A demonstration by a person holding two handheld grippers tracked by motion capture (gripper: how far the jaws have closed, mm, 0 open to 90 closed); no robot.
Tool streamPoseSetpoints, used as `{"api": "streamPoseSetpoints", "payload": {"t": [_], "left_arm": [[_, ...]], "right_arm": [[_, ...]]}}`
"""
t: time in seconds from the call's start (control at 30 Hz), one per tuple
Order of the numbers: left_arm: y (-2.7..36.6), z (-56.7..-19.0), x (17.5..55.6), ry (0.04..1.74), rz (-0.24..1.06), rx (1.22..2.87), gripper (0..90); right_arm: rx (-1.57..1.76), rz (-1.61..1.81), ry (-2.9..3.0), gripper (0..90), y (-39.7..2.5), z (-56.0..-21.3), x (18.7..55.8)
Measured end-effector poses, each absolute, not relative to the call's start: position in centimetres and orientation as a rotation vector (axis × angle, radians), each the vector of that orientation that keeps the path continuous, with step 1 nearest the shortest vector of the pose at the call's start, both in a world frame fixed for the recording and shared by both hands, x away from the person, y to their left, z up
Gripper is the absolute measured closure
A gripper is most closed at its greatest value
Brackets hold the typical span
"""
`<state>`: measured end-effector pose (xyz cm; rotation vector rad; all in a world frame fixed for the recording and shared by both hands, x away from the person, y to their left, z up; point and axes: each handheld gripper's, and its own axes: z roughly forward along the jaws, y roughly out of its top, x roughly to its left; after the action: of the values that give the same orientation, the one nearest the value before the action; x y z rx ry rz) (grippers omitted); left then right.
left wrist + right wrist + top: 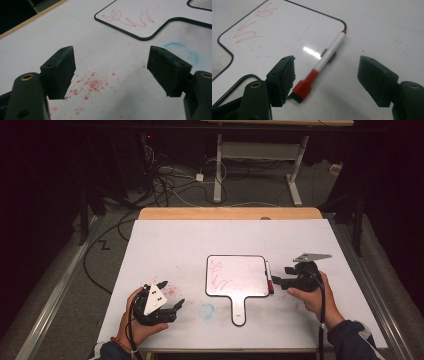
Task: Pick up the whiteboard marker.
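Your right gripper (325, 77) has its jaws spread wide with nothing between the pads, low over the marker (322, 65), which lies between them untouched. That marker is a slim silver barrel with a red cap end, lying along the right edge of the whiteboard (235, 270). The whiteboard is your landmark: a glossy white paddle shape with a thin black rim, rounded corners and a short handle pointing toward you, red scribbles on its left half. Your left gripper (170, 295) sits to the lower left of the whiteboard, jaws also spread and empty, over red ink specks (90, 85) on the matte white table cover (165, 240). A faint blue ring (207, 310) lies just left of the handle.
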<state>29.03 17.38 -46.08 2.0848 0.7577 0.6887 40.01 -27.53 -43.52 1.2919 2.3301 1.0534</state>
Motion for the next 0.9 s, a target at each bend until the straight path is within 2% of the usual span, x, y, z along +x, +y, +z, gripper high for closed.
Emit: {"api": "streamPoseSetpoints", "payload": {"t": [0.07,0.2,0.23,0.3,0.33,0.43,0.5,0.57,0.6,0.83,0.9], "left_arm": [[17.2,-46.1,29.0,0.75,0.693,2.107,22.0],[17.0,-46.3,28.9,0.737,0.693,2.126,22.4],[17.0,-46.3,28.9,0.739,0.693,2.129,22.3],[17.0,-46.3,29.0,0.745,0.693,2.122,22.3],[17.1,-46.3,29.0,0.746,0.687,2.119,22.3],[16.9,-46.3,29.1,0.731,0.673,2.121,22.5],[16.7,-46.2,29.1,0.718,0.672,2.129,22.6],[16.6,-46.2,29.1,0.71,0.667,2.133,22.6],[16.5,-46.3,29.1,0.708,0.667,2.137,22.7],[16.4,-46.4,29.2,0.71,0.649,2.148,22.5],[16.4,-46.4,29.2,0.713,0.644,2.15,22.5]], "right_arm": [[1.358,1.035,2.354,35.6,-27.2,-44.0,41.8],[1.369,0.996,2.398,39.2,-26.5,-44.6,43.0],[1.381,0.988,2.388,44.7,-26.2,-44.9,43.7],[1.387,0.977,2.389,45.2,-26.0,-45.1,44.0],[1.398,0.98,2.386,51.4,-25.7,-45.4,44.5],[1.391,0.97,2.395,55.6,-25.3,-45.6,44.8],[1.4,0.957,2.401,64.4,-25.1,-45.9,45.0],[1.407,0.971,2.401,66.7,-25.1,-46.0,45.1],[1.415,0.985,2.403,71.2,-25.2,-46.0,45.1],[1.405,1.014,2.415,76.2,-25.2,-46.0,44.8],[1.401,1.024,2.402,80.2,-25.3,-45.8,44.7]]}}
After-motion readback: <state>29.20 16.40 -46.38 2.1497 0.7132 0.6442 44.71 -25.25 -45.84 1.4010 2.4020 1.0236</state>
